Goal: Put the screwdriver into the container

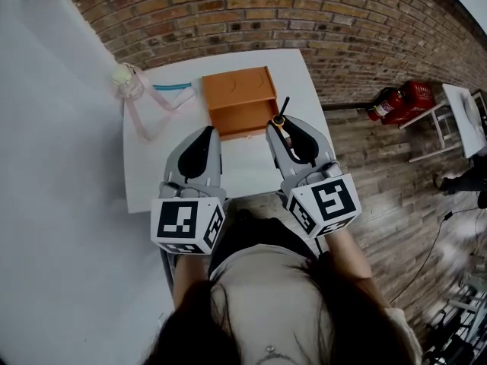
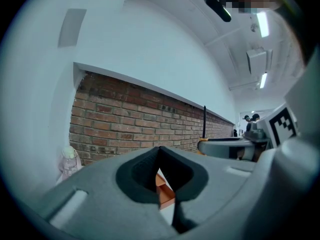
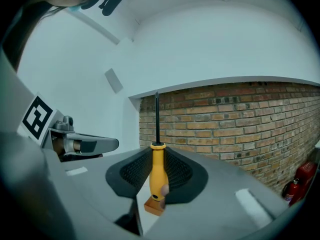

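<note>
right gripper [image 1: 276,128] is clamping the screwdriver [image 3: 158,176], left gripper [image 1: 205,133] sitting closed, empty; i'm fearing a thin pinch slipping short of the container [image 1: 242,118] at 11 o'clock.

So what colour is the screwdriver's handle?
Yellow, below a black shaft; the screwdriver shows best in the right gripper view.
</note>
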`<state>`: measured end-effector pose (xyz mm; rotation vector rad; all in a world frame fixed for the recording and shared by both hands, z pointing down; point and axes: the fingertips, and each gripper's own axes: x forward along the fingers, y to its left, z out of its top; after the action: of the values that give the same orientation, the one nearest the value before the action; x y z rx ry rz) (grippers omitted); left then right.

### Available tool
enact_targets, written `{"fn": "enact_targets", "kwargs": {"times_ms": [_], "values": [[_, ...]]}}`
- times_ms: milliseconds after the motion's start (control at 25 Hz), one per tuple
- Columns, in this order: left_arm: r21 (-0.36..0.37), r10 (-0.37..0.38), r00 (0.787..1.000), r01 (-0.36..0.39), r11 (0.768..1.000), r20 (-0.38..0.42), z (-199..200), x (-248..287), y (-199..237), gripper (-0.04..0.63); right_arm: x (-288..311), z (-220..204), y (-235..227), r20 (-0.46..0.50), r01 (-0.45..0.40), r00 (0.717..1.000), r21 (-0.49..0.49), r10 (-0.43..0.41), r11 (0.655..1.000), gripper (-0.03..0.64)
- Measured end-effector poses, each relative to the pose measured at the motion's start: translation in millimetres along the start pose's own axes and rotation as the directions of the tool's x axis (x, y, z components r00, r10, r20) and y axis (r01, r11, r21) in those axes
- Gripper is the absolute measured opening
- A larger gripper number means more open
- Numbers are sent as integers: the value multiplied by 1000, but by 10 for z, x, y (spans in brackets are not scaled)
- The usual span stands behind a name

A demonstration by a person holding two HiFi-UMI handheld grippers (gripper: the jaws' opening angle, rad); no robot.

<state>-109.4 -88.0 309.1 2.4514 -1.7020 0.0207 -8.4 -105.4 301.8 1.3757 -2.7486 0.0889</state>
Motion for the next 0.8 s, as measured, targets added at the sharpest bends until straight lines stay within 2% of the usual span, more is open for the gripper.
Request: {"fn": "enact_targets", "kwargs": {"times_ms": [800], "values": [[-16, 44, 999, -44, 999, 14, 92, 290, 293, 0, 472, -47, -231, -44, -25, 999, -59, 23, 998, 75]]}}
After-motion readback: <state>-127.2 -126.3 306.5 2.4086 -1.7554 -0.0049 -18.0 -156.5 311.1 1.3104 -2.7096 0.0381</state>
